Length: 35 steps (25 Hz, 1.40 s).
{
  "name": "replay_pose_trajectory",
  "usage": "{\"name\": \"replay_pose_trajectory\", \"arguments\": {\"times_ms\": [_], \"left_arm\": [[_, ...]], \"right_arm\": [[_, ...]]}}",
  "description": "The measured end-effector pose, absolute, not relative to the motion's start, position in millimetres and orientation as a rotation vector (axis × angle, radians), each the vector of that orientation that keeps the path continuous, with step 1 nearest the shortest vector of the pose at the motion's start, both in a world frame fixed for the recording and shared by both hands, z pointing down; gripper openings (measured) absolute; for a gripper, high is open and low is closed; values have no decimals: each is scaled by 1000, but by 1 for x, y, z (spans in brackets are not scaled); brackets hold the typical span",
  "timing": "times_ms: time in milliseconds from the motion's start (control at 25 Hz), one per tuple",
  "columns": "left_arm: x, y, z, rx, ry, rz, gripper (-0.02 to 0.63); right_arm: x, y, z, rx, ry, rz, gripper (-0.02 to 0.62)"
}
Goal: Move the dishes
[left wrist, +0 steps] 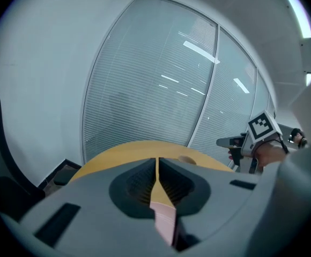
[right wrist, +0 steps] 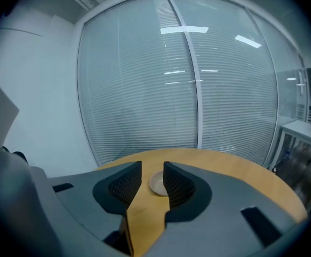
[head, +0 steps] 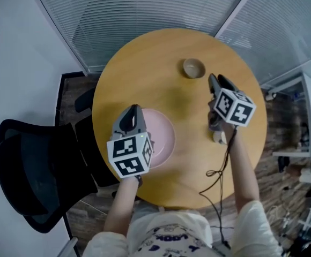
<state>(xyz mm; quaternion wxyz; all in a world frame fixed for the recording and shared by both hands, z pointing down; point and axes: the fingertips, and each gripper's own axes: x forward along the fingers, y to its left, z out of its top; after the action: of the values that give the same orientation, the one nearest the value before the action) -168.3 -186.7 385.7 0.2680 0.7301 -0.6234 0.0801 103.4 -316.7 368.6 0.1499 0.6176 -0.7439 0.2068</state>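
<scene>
A small beige bowl sits on the far side of the round wooden table. A pink plate lies near the table's left front, partly hidden under my left gripper. That gripper hovers above the plate with its jaws shut on nothing; through the thin slit I see the plate below. My right gripper is raised to the right of the bowl, apart from it, jaws open and empty. In the right gripper view the bowl shows between the fingers, farther off on the table.
A small pale object sits on the table under the right gripper's body. A black cable trails over the table's front edge. A black chair stands at the left. Slatted glass walls rise behind the table.
</scene>
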Motion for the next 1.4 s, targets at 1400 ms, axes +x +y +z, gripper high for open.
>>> {"name": "replay_pose_trajectory", "arguments": {"times_ms": [1400], "left_arm": [[-125,-228,514,1826,-1552,453,18]], "right_arm": [[149,-437,560,1674,-1913,895,35]]}}
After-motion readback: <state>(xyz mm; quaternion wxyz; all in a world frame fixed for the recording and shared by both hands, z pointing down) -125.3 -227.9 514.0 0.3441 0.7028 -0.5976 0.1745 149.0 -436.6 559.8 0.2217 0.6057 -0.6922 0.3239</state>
